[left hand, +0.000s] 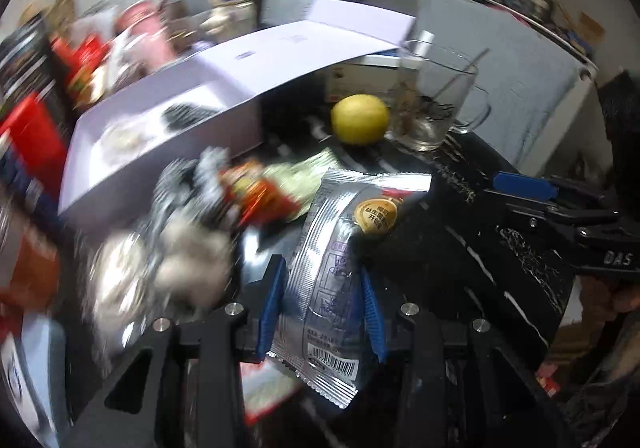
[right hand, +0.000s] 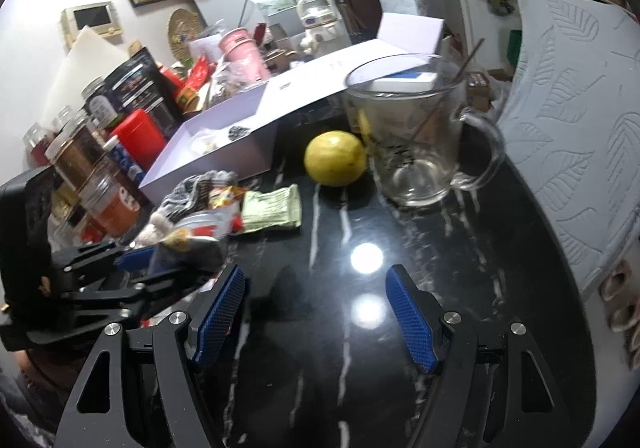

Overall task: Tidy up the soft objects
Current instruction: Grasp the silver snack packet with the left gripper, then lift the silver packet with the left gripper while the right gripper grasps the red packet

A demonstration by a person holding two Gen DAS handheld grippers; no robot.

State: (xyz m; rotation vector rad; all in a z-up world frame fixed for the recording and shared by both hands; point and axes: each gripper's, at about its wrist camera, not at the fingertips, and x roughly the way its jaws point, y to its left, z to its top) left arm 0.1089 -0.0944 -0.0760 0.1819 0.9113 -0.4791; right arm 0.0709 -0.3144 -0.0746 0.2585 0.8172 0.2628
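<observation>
Silver packet (left hand: 332,272): a flat, shiny foil pouch with a gold round sticker and a barcode at its near end. It sits between the two blue pads of the left gripper (left hand: 322,312), above the black table (right hand: 320,328).
How it feels: I think it is light and soft. It bends and crinkles. The foil looks slippery, so it could slide out of a loose hold.
Where to hold it: across its flat middle, away from the thin sealed edges. That is about where the pads are.
Left gripper: closed tight on the silver packet, one pad on each long side. The far end of the packet sticks out past the pads.
Right gripper (right hand: 316,312): its pads stand wide apart with nothing between them. It hangs over a bare part of the table.
Other soft things: a grey knit cloth (right hand: 196,188), a red snack packet (right hand: 224,196) and a green packet (right hand: 272,208) lie in a heap just past the silver packet.
Pale box (right hand: 208,160): open, behind the heap, with small bits inside. It may be the place for soft things.
Lemon (right hand: 335,158): sits touching or almost touching the glass mug (right hand: 416,136). The mug could break, so stay clear.
</observation>
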